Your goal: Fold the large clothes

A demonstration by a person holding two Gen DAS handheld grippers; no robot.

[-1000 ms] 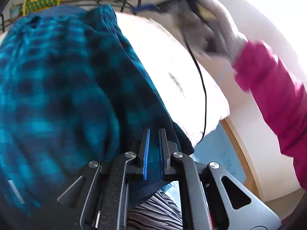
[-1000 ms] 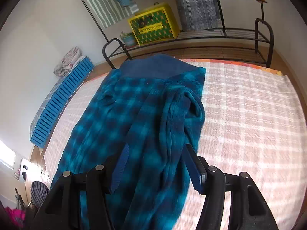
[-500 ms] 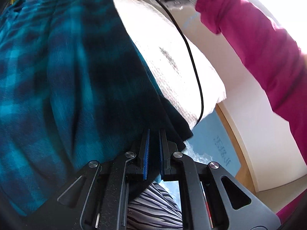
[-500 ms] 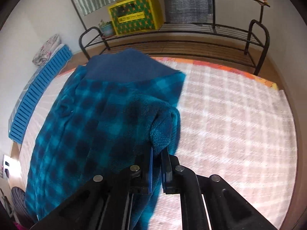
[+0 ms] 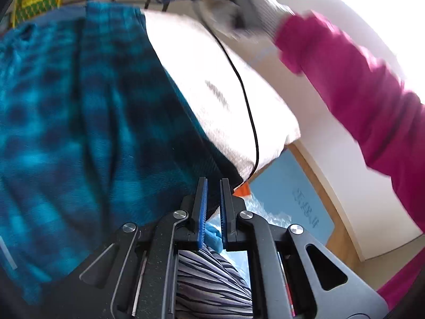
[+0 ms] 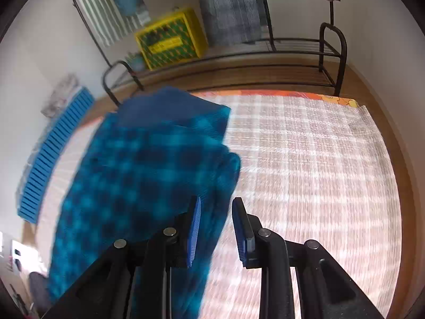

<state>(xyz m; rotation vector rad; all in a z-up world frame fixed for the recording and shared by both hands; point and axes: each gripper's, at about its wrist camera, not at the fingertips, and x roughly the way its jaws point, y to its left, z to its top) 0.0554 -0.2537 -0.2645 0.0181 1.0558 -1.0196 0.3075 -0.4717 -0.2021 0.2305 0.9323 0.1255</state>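
A large teal and dark blue plaid fleece garment (image 6: 148,164) lies on the checked bed cover (image 6: 305,172), its right side folded over itself. My right gripper (image 6: 216,212) hovers at the garment's near right edge. Its jaws are opening, and the cloth lies below and between them without being pressed. In the left wrist view the same garment (image 5: 79,122) fills the left half. My left gripper (image 5: 212,194) is shut on its dark hem at the near corner of the bed.
A person's white-gloved hand (image 5: 255,13) and pink sleeve (image 5: 358,87) hold the right gripper, trailing a black cable (image 5: 249,111). A black metal rack (image 6: 329,42) with a yellow crate (image 6: 170,40) stands beyond the bed. A blue slatted mat (image 6: 50,159) lies left.
The right gripper went from wide open to shut on the garment's folded edge, then let it go and lifted back. The left gripper stays shut on the hem, shifted slightly.
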